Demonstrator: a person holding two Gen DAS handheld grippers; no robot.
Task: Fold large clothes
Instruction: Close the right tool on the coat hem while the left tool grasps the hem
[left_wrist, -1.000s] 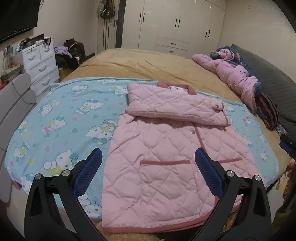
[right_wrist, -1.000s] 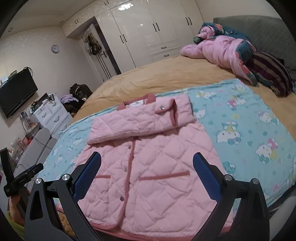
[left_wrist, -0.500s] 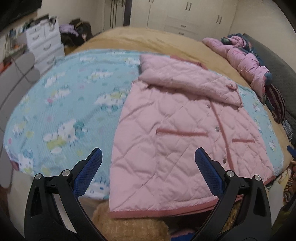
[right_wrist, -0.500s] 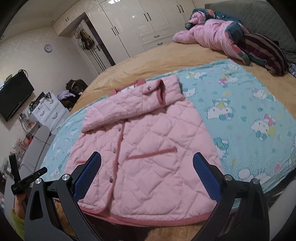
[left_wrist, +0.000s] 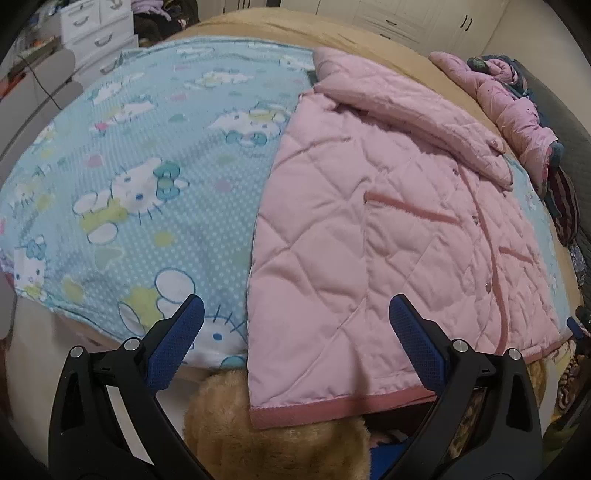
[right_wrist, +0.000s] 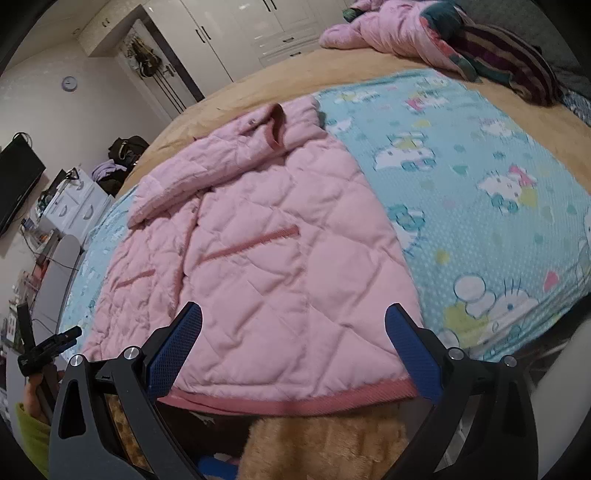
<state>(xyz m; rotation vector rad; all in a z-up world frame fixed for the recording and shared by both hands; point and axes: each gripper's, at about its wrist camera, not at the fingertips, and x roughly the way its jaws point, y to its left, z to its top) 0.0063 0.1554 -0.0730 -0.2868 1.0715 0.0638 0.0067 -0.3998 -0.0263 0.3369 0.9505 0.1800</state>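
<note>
A pink quilted jacket (left_wrist: 388, 229) w/ darker pink trim lies flat, front up, on a light blue cartoon-cat print blanket (left_wrist: 147, 177) spread over a tan bedspread (right_wrist: 288, 81) on the bed. Its sleeves are folded across the chest near the collar, and the darker pink hem (left_wrist: 332, 406) sits at the near edge of the bed, slightly overhanging (a tan fuzzy slipper-like thing (left_wrist: 277, 435) shows just below it). The left hand-held gripper (left_wrist: 295, 325) hovers above the jacket's left bottom corner, blue-padded fingers spread wide apart, nothing between them; one finger is over the blanket, the other over the quilted fabric. The right hand-held gripper (right_wrist: 295, 332) hangs over the opposite bottom corner, jaws likewise spread wide and holding nothing, both fingertips (right_wrist: 402, 328) above the hem area; can't tell if they touch the cloth. In the right wrist view the left gripper's black frame appears at far left, beside the bed's edge. At the far end of the bed sits a heap of other clothes, incl. a pink puffy coat (right_wrist: 388, 33) and a dark striped garment (right_wrist: 513, 66). White wardrobes (right_wrist: 236, 33) line the back wall; a white drawer unit (left_wrist: 99, 29) stands off the bed's left side.
</note>
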